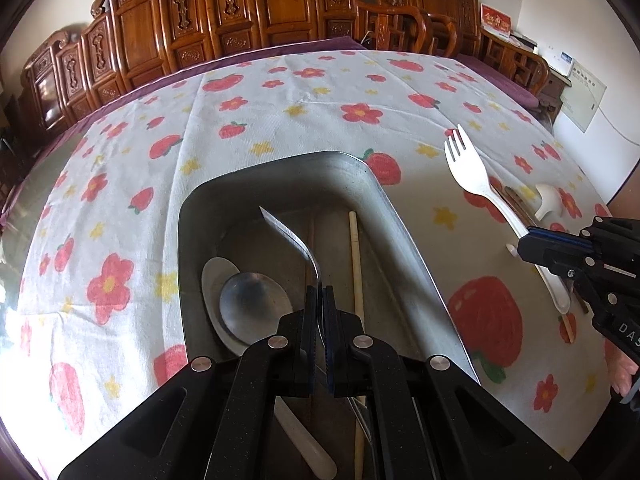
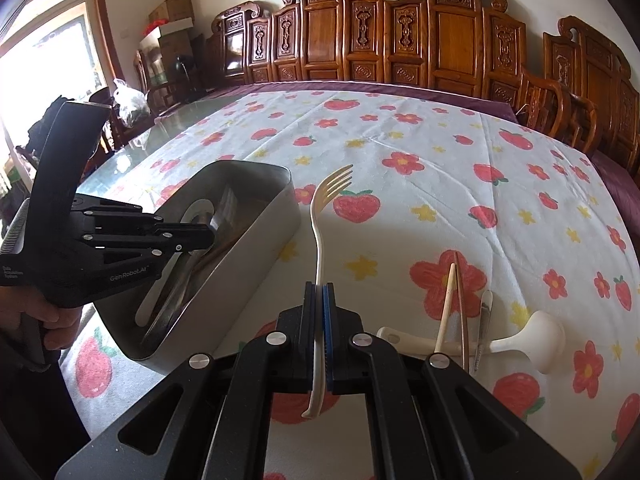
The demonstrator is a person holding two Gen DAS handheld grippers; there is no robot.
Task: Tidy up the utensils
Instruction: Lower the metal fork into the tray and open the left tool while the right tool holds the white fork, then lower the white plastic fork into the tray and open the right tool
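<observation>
Your left gripper [image 1: 320, 304] pinches a metal utensil [image 1: 292, 236] over the tray [image 1: 408, 240], centre frame; your right gripper [image 2: 320, 304] pinches the fork [image 2: 324, 216].

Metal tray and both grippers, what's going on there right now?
A person is sorting utensils into the metal tray. The left gripper is shut on a metal utensil over the tray, where a metal spoon and a chopstick already lie. The right gripper is shut on a white fork, held above the cloth beside the tray. A white ladle and more chopsticks wait on the tablecloth.
</observation>
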